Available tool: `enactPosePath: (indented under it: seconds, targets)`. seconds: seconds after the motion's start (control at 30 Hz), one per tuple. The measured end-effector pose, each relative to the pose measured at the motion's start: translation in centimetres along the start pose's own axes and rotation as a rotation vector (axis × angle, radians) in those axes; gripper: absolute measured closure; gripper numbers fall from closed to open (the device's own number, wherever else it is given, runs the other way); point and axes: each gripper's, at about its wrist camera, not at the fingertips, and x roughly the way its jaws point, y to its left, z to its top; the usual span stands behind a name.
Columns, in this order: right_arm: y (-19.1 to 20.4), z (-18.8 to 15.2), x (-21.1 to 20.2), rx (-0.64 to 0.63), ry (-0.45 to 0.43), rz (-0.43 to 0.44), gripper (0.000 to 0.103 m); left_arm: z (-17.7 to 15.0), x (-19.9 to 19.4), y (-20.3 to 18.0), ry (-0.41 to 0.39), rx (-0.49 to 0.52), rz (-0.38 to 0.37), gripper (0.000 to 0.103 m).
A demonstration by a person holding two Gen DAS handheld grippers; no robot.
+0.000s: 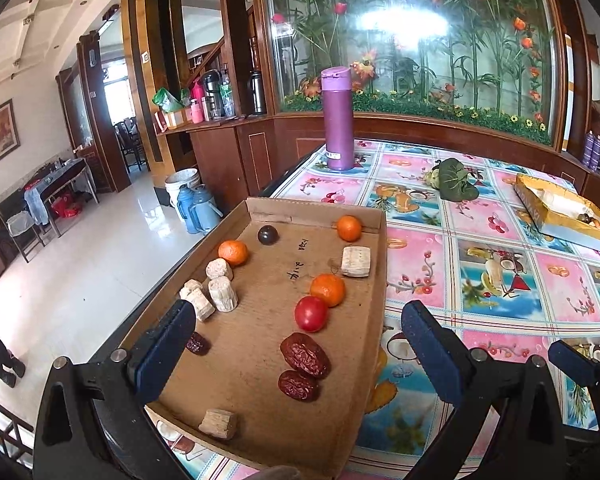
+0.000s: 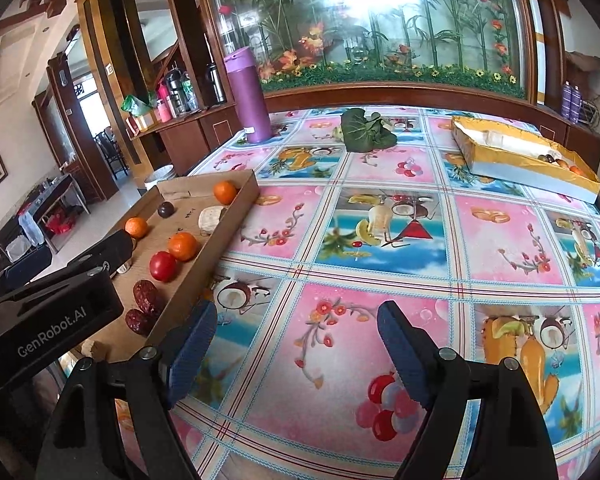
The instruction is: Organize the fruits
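A brown cardboard tray [image 1: 260, 412] lies on the table's left edge. It holds three oranges [image 1: 328, 289], a red tomato [image 1: 311, 313], two red dates [image 1: 305, 355], a dark plum [image 1: 267, 235] and several pale sugarcane chunks [image 1: 222, 294]. My left gripper [image 1: 298, 342] is open above the tray, its jaws either side of the dates and tomato, empty. The tray also shows in the right wrist view [image 2: 236, 208]. My right gripper [image 2: 296, 344] is open and empty over bare tablecloth, right of the tray. A yellow box [image 2: 500, 168] at the far right holds some fruit.
A purple thermos [image 1: 338, 118] stands at the table's far left. A green leafy vegetable [image 2: 366, 128] lies at the back middle. The table wears a pink and blue patterned cloth [image 2: 380, 272]. A flower display wall runs behind. The floor drops off left of the tray.
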Motion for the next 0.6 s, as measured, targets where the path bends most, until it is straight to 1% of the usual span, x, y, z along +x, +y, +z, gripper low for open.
enactPosePath:
  seconds: [0.07,0.3,0.37,0.6]
  targets:
    - [0.3,-0.1,0.3,-0.008,0.006,-0.002,0.017,0.0,0.3,0.3,0.006,-0.011,-0.010,0.000]
    - [1.5,0.0,0.6,-0.059,0.002,-0.026,0.016,-0.1,1.2,1.7,0.034,-0.080,-0.087,0.000]
    - [1.8,0.0,0.6,-0.070,0.002,-0.027,0.016,-0.1,1.4,2.0,0.039,-0.096,-0.084,0.000]
    - [2.8,-0.1,1.0,-0.103,0.012,-0.035,0.016,-0.4,1.7,2.5,0.050,-0.103,-0.082,0.000]
